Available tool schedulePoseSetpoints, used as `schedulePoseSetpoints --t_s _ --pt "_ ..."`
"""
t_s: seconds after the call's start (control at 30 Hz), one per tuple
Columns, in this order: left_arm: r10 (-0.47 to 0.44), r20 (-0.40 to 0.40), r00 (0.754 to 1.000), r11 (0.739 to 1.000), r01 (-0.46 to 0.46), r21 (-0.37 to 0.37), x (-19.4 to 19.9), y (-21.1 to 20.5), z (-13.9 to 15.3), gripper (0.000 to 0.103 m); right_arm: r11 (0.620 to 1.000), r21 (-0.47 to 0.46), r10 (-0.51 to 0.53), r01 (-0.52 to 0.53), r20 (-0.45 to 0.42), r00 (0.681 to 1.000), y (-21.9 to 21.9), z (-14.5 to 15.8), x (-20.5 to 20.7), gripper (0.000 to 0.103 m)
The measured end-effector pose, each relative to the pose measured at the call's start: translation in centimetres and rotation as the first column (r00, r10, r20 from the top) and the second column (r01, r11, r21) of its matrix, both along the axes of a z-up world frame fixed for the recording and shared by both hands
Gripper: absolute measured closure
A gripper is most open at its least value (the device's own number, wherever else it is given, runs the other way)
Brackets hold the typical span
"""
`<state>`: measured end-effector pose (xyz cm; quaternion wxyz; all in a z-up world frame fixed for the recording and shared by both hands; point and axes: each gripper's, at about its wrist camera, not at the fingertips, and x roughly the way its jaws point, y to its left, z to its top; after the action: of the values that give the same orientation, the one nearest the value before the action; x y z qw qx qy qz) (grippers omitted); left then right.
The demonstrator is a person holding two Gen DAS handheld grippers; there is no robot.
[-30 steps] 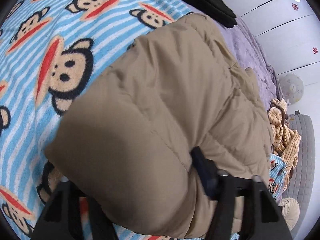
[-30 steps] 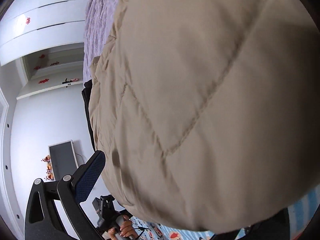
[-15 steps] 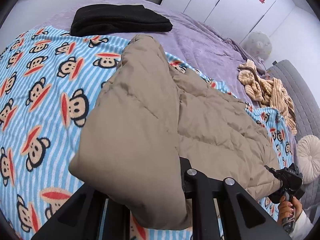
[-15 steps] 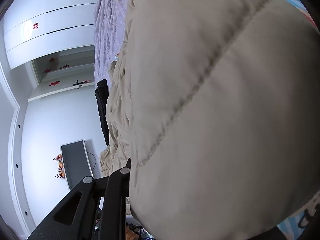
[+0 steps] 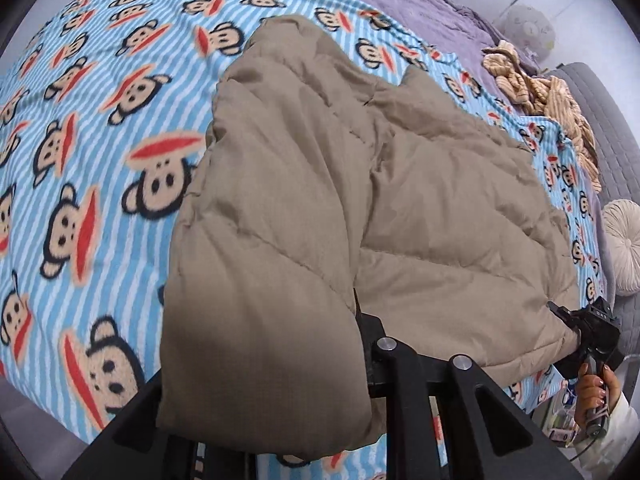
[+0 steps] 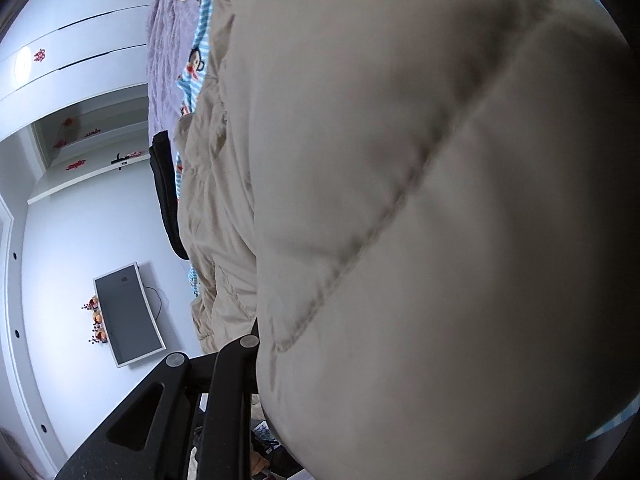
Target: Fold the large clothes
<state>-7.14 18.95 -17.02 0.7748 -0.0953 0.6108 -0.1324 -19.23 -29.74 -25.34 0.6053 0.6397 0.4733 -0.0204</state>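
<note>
Left wrist view looks steeply down; right sits closer, perhaps flatter — both share the padded coat (image 5: 360, 208).

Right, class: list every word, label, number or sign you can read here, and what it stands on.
None can be read.
Pale lettering on the right gripper, whose jaws have just been closing on the beige jacket: too small.
Mark on the grey screen: too small.
Red ornaments on the wardrobe doors: blurred.
Monkey blanket: pictures only.
</note>
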Motion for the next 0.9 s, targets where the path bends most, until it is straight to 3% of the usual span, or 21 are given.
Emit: schedulePoseSetpoints --t_s 0.07,0.1,0.23,0.37,0.5,0.67,0.83,0.9 --pt "0.025 -0.005 1.0 1.0 -0.025 0.007 -0.6 0.3 -1.1 0.075 1.0 0.002 0.013 -0.013 0.0 1.0 0.0 -0.6 -0.1 0.077" --pt "0.053 -0.01 0.999 0.999 -0.053 0.014 -0.8 0.7 -1.1 0.068 1.0 -0.001 0.022 -0.022 0.004 1.0 0.1 -0.7 0.0 0.076" --pt "0.137 0.006 0.991 0.988 -0.137 0.067 -2.1 2.7 0.6 0.065 0.999 -0.025 0.046 -0.047 -0.028 0.999 0.2 -0.1 -0.2 0.068" --pt "0.216 0.035 0.976 0.955 -0.219 0.199 -3.1 5.1 1.5 0.065 0.981 -0.121 0.141 -0.15 -0.078 0.987 -0.1 2.0 -0.2 0.057" --pt "0.289 -0.029 0.957 0.933 -0.274 0.232 -3.5 7.3 -0.3 0.065 0.945 -0.229 0.211 -0.233 -0.116 0.971 0.2 4.7 -0.9 0.055" --pt "0.258 -0.014 0.966 0.92 -0.241 0.307 -4.5 5.7 0.9 0.065 0.906 -0.302 0.263 -0.298 -0.153 0.953 1.0 7.4 -1.1 0.055" --pt "0.214 0.029 0.976 0.937 -0.214 0.277 -5.5 3.6 4.5 0.065 0.892 -0.317 0.296 -0.323 -0.132 0.946 1.7 8.9 -0.6 0.055" --pt "0.21 0.04 0.977 0.932 -0.212 0.293 -5.8 2.8 5.8 0.065 0.875 -0.34 0.324 -0.345 -0.119 0.939 0.3 9.2 -2.8 0.055"
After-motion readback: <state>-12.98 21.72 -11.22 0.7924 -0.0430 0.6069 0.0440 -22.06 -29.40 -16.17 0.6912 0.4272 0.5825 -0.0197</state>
